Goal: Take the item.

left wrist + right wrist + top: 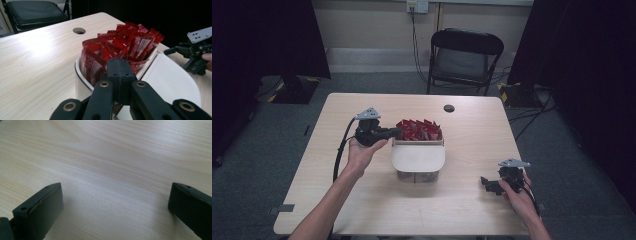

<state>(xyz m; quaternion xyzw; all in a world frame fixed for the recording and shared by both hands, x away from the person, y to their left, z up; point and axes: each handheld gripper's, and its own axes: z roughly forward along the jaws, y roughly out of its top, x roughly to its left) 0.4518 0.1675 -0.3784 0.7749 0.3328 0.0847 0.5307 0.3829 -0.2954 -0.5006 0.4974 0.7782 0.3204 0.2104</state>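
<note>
1. Left gripper [121, 72]: fingers [113, 70] clenched flat against each other with nothing between them. Their tips sit at the near edge of the red packets [120, 47], at the rim of the white container [81, 82]; contact with a packet cannot be confirmed.
2. Right gripper [115, 205]: fingers [42, 207] released and spread wide, with bare desk [107, 157] between them. In the high view this gripper [490, 184] rests low over the desk's right front area, well apart from the container.
3. The packets stand upright, tightly packed in the container's far compartment [418, 130]. A white lid [418, 157] covers the near part.
4. The container stands near the desk's centre. A round cable hole [449, 108] lies in the desk beyond it.
5. Beyond the desk, a black folding chair [464, 55] stands on grey floor.
</note>
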